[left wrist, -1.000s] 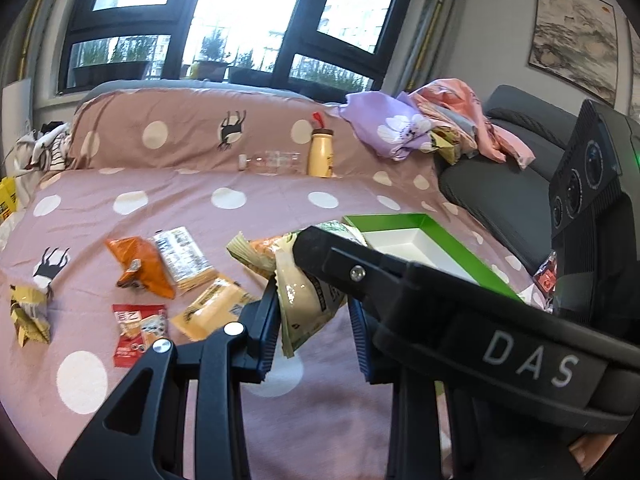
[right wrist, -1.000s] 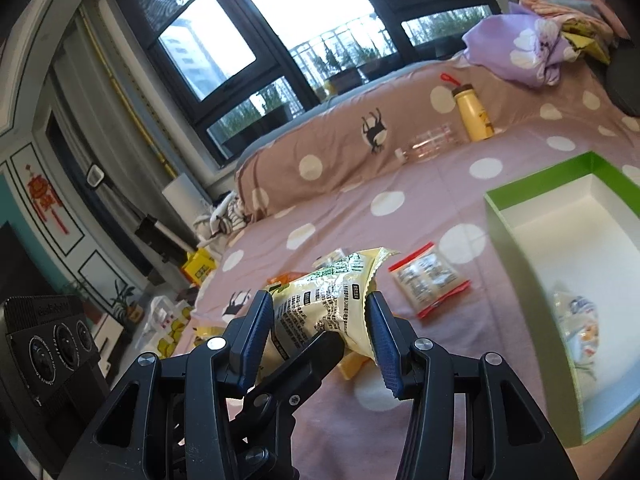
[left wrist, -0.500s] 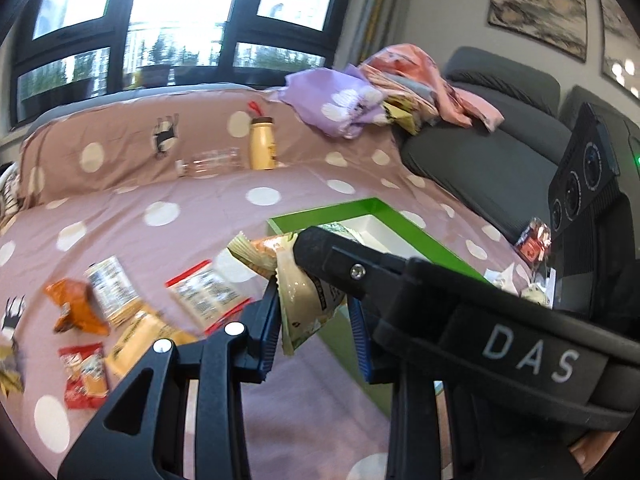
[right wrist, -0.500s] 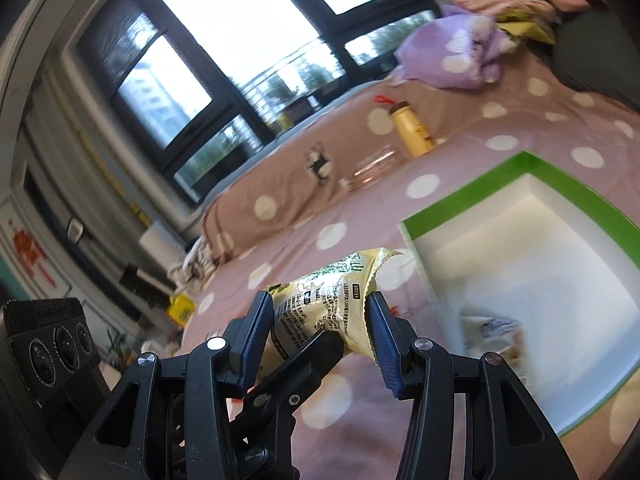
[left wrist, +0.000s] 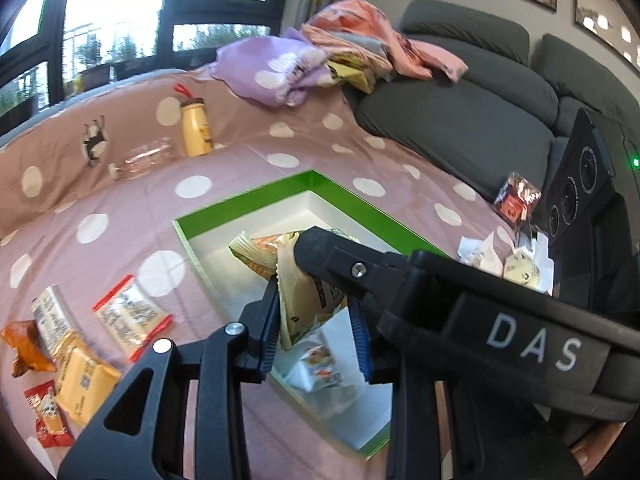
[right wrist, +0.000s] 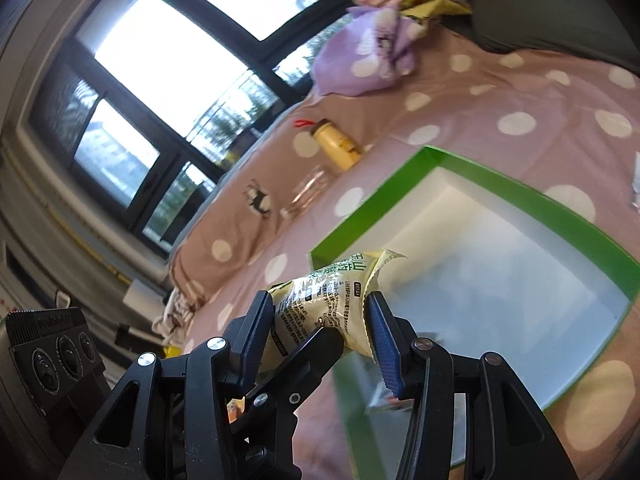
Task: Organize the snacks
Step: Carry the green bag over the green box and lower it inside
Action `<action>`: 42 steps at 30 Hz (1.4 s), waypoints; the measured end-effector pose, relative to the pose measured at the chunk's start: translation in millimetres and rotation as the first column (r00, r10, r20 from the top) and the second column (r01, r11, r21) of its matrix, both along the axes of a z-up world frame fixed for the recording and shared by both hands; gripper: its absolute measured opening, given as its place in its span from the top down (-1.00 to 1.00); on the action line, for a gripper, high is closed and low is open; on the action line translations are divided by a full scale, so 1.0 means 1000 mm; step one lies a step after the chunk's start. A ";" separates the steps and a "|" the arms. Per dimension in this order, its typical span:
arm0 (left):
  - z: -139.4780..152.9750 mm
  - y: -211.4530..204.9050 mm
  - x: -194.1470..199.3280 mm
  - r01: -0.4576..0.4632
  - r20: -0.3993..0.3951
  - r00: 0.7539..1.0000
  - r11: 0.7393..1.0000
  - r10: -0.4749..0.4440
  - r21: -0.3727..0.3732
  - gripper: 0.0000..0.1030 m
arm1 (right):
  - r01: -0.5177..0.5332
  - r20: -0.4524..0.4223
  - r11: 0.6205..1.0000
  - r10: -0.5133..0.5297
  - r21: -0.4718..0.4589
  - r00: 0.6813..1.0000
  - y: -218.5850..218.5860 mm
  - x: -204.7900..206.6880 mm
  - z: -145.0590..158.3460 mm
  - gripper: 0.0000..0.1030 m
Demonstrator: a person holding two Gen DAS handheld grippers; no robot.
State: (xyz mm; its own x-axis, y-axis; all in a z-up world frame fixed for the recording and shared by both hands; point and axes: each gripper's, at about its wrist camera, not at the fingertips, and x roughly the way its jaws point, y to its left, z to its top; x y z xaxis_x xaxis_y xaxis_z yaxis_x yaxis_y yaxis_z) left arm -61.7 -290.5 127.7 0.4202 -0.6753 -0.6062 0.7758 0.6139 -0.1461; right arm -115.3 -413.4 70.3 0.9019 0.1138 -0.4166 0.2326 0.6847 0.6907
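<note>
A pale snack bag (right wrist: 328, 308) is clamped from both sides by the left gripper (left wrist: 316, 320) and right gripper (right wrist: 320, 324), held above the green-rimmed box (left wrist: 360, 208) on the polka-dot bed (left wrist: 140, 200).

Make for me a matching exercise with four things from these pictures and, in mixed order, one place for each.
Things:
1. cream snack bag
2. yellow bottle
3. small clear packet
4. red-edged packet

Places:
A. on the bedspread, left of the green box
B. upright against the raised bedspread, far side
C. between both hand-held grippers
D. on the box floor

Pairs: 1-C, 2-B, 3-D, 4-A
</note>
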 end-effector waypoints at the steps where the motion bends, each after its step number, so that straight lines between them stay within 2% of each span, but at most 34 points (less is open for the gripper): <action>1: -0.002 -0.005 0.001 0.012 -0.009 1.000 1.000 -0.012 0.008 0.42 | 0.013 -0.008 1.000 -0.013 0.008 1.000 -0.004 -0.001 -0.002 0.00; 6: -0.012 -0.022 0.005 0.045 -0.054 0.998 0.998 -0.043 0.039 0.42 | 0.050 -0.055 0.998 -0.048 0.036 0.997 -0.018 -0.001 -0.013 0.00; 10: -0.022 -0.029 0.010 0.057 -0.121 0.991 0.998 -0.052 0.040 0.43 | 0.075 -0.102 0.996 -0.070 0.041 0.992 -0.023 -0.002 -0.020 -0.01; 15: -0.028 -0.035 0.011 0.074 -0.146 0.987 0.996 -0.065 0.059 0.43 | 0.082 -0.134 0.995 -0.074 0.057 0.988 -0.028 0.000 -0.026 -0.01; 27: -0.045 -0.026 0.022 0.039 -0.264 0.964 0.997 -0.020 0.067 0.43 | 0.068 -0.220 0.998 -0.069 -0.015 0.973 -0.017 0.013 -0.029 -0.01; 40: -0.048 -0.019 0.024 0.003 -0.257 0.966 0.994 0.026 0.113 0.46 | 0.044 -0.238 0.999 -0.050 -0.030 0.970 -0.010 0.023 -0.034 -0.01; 42: -0.047 -0.016 0.024 -0.006 -0.247 0.968 0.992 0.036 0.123 0.38 | 0.038 -0.248 0.999 -0.046 -0.036 0.968 -0.008 0.026 -0.035 -0.01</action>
